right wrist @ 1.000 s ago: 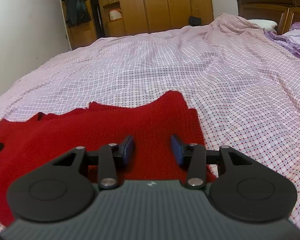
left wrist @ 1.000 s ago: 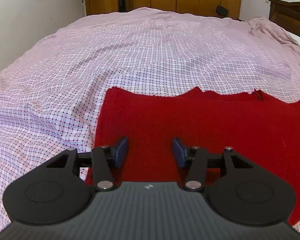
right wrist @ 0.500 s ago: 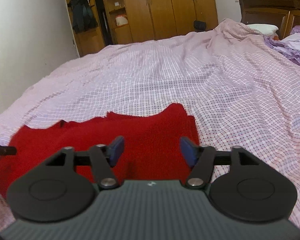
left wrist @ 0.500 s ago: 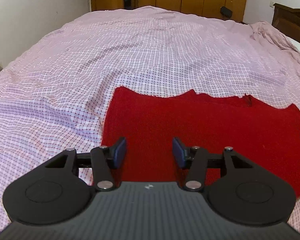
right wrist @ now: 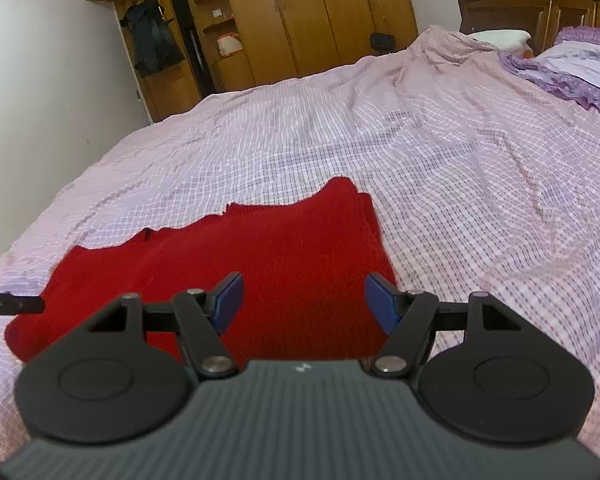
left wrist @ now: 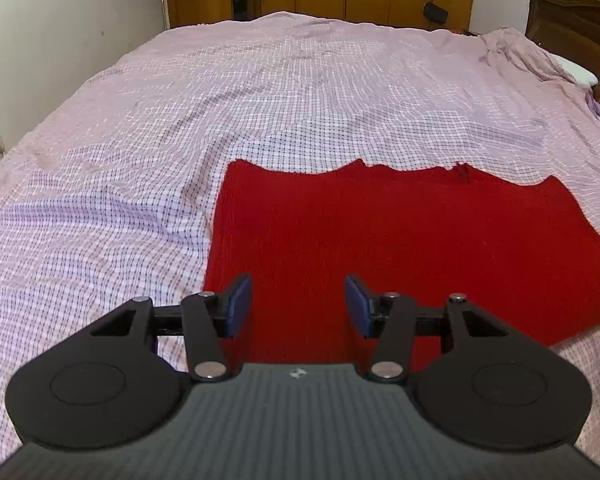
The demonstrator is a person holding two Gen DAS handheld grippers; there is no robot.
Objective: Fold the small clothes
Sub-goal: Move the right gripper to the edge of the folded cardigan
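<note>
A red knitted garment point(left wrist: 400, 232) lies flat, folded into a rectangle, on the pink checked bedsheet point(left wrist: 260, 92). My left gripper point(left wrist: 298, 306) is open and empty, raised above the garment's near left part. In the right wrist view the same garment point(right wrist: 260, 256) lies below my right gripper point(right wrist: 304, 302), which is open and empty above its near right part. A tip of the left gripper point(right wrist: 16, 304) shows at the left edge of that view.
The bedsheet point(right wrist: 440, 152) spreads wide around the garment. Wooden wardrobes point(right wrist: 320, 16) stand at the far end. A dark headboard point(right wrist: 540, 4) and a purple pillow point(right wrist: 572, 64) are at the right. A white wall point(left wrist: 60, 40) borders the left.
Both grippers have risen and drawn back from the garment, so more of it shows. The right gripper's jaws have opened wider. The garment lies still.
</note>
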